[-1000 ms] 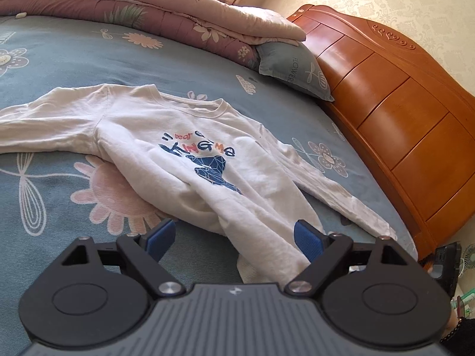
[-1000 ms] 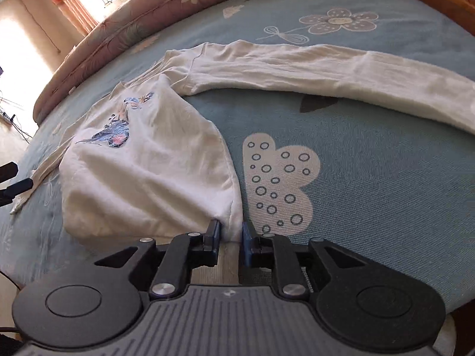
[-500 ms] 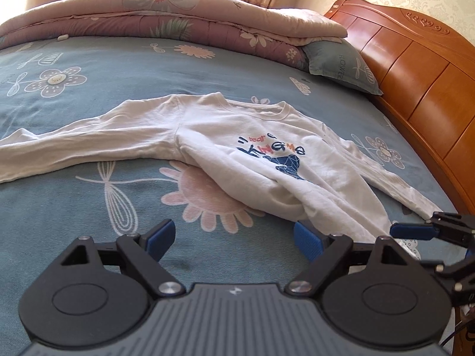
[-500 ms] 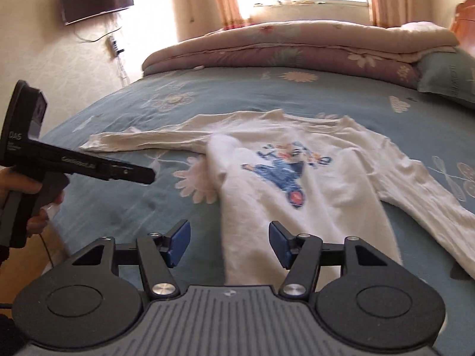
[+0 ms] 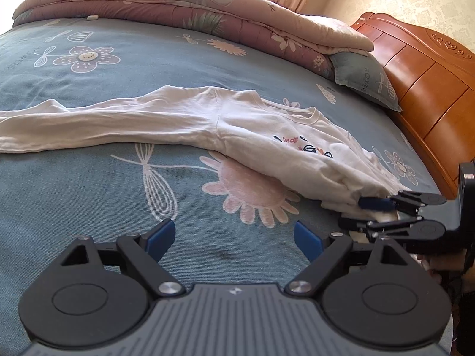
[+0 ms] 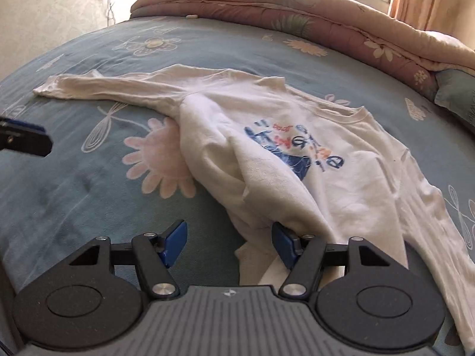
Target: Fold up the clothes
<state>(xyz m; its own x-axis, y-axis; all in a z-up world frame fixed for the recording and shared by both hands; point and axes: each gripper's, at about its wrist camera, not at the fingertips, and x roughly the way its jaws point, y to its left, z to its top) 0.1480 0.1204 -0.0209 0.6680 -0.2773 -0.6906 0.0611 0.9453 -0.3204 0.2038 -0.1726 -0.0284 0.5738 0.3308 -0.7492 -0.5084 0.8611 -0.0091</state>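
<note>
Left gripper (image 5: 234, 235) low in frame, blue pads wide apart, nothing between them, hovering over blue floral sheet (image 5: 89, 195). White shirt (image 5: 243, 130) spread flat across sheet, one sleeve stretched far left, printed letters on chest, hem end bunched toward right. Right gripper (image 5: 356, 212) entering from right edge, turned on its side, jaws parted, one finger above and one below bunched shirt hem; contact with cloth unclear. Pink quilt (image 5: 207, 9) folded along far side of bed, grey-blue pillow (image 5: 362, 80) just beside it, wooden headboard (image 5: 424, 89) at right.
</note>
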